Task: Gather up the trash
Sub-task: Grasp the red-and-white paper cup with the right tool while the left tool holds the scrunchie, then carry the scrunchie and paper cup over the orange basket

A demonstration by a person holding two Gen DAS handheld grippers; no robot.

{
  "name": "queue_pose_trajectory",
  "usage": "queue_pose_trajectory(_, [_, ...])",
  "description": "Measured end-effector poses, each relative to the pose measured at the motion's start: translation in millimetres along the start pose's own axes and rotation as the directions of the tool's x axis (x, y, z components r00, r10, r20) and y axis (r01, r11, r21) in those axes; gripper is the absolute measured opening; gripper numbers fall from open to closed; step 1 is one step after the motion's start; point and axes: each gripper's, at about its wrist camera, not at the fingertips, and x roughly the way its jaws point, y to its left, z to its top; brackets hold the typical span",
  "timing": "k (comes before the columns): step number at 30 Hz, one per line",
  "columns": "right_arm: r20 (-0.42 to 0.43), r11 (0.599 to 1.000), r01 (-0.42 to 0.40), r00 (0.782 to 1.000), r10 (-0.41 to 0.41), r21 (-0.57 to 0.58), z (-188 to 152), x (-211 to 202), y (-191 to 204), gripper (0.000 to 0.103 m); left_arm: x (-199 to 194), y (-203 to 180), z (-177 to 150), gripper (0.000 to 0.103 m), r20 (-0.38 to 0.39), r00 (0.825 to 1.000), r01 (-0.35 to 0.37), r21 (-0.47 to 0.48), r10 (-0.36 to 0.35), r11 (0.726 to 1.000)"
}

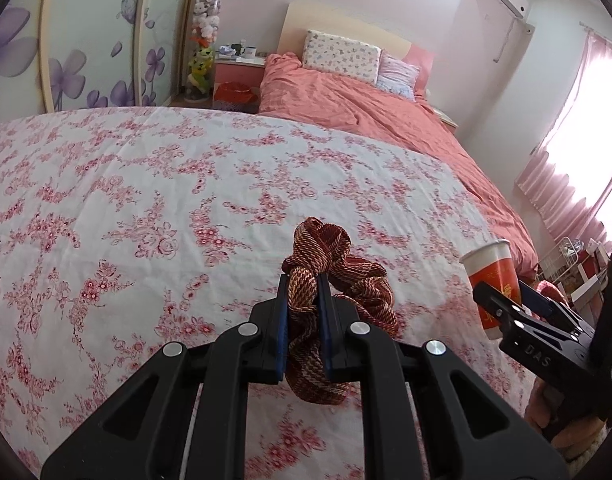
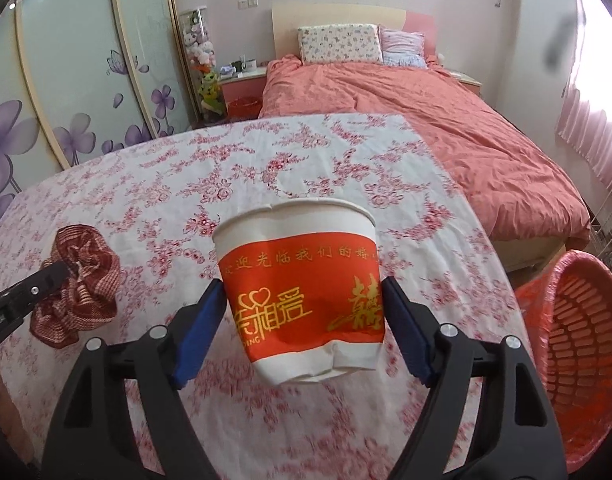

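Paper cup (image 2: 300, 296), white with a red printed band, is found lifted clear of the floral tablecloth (image 2: 234, 168) and tilted, its open mouth leaning away from the camera. It sits between the blue pads of the right gripper (image 2: 302, 304), whose jaws stand wide at cup width; both pads are seen against the side wall at mid-height, so the cup is judged to be held. A crease and slight denting are noted low on the wall near the base. The cup is judged light, thin-walled and easily crushed; a grip on the red band at mid-height is judged adequate, provided pressure is kept modest, since the smooth printed paper may slip if the tilt is increased.

Left of the cup, a bunched piece of maroon woven fabric (image 1: 329, 280) is pinched in the left gripper (image 1: 302, 296), whose jaws are almost fully closed on a fold. The fabric is judged soft, limp and light, unlikely to slip once pinched, though loose ends hang below the pads.

Right of the cup and below table level, a red plastic waste basket (image 2: 577, 344) is seen open and unobstructed; whether the cup holds any contents cannot be told
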Motion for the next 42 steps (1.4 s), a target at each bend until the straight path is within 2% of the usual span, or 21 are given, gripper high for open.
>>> queue_pose_trajectory(10, [0.076, 0.999, -0.006, 0.997, 0.002, 0.045, -14.6, -58.9, -19.5, 0.076, -27.3, -35.2, -6.1, 0.012, 0.033, 0.998, 0.045, 0.049, -0.047, 0.998])
queue_pose_trajectory(19, [0.142, 0.995, 0.013, 0.989, -0.027, 0.102, -30.2, -108.4, -53.5, 0.077, -46.5, -75.4, -16.0, 0.012, 0.050, 0.994, 0.091, 0.109, -0.096, 0.990])
queue_pose_trajectory(34, [0.211, 0.965, 0.100, 0.965, -0.154, 0.243, -59.4, -159.9, -139.3, 0.077, -49.9, -170.3, -42.4, 0.013, 0.008, 0.976, 0.210, 0.224, -0.218, 0.952])
queue_pose_trajectory(42, [0.246, 0.932, 0.170, 0.935, -0.255, 0.320, -80.6, -185.8, -183.5, 0.077, -51.8, -220.2, -57.7, 0.013, -0.024, 0.954, 0.294, 0.266, -0.298, 0.918])
